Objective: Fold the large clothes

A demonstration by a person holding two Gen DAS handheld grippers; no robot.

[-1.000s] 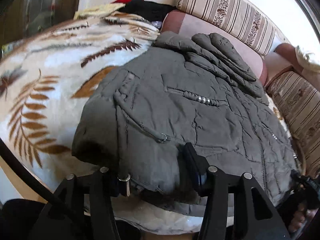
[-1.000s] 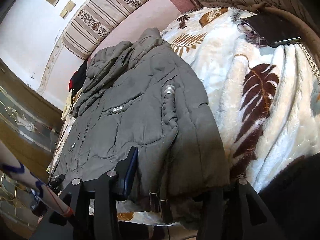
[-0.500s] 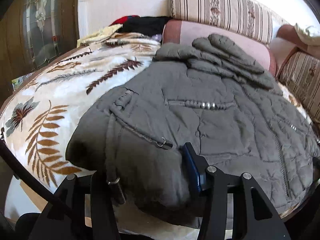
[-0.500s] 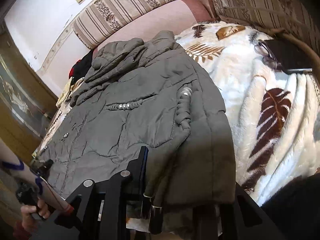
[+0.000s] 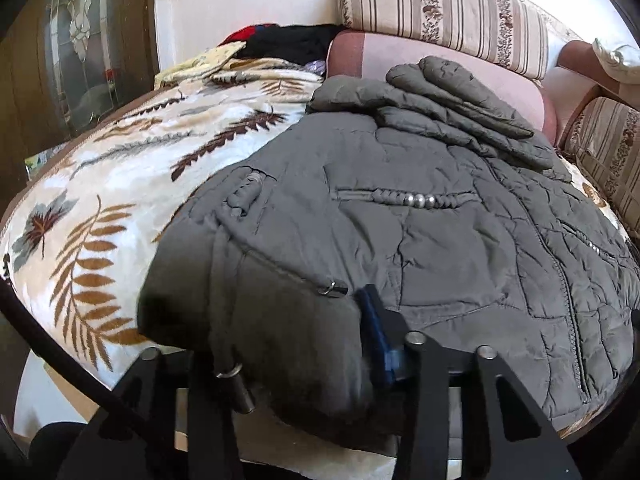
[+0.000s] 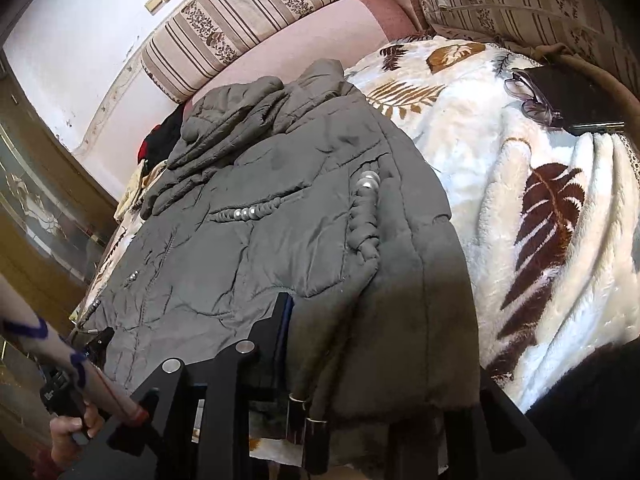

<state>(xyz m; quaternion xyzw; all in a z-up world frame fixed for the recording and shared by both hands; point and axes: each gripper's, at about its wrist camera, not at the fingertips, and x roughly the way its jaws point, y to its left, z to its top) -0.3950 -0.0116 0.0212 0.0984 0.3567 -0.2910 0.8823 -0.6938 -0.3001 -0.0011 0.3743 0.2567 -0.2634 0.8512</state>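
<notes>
A grey-green padded jacket (image 5: 400,220) lies spread on a leaf-patterned blanket (image 5: 100,200), its hood bunched at the far end. My left gripper (image 5: 288,340) has the jacket's near hem corner between its jaws, which are closing. The blue pad (image 5: 376,336) presses into the fabric, and the other finger is hidden under the cloth. My right gripper (image 6: 372,352) holds the opposite hem corner of the jacket (image 6: 280,220). Its jaws are easing open a little while the fabric still fills the gap. A hand holding the left gripper (image 6: 96,340) shows at that view's lower left.
Striped sofa cushions (image 5: 440,12) and a pink backrest stand behind the jacket. Glasses and a black case (image 6: 560,100) lie on the blanket (image 6: 540,220) to the right. A pile of dark and red clothes (image 5: 288,40) sits at the far corner. A glazed wooden door (image 5: 80,40) is on the left.
Both grippers narrowed on the jacket's hem corners, and the fabric now bulges up between the fingers. Each wrist rolled slightly. The jacket has stayed where it lay.
</notes>
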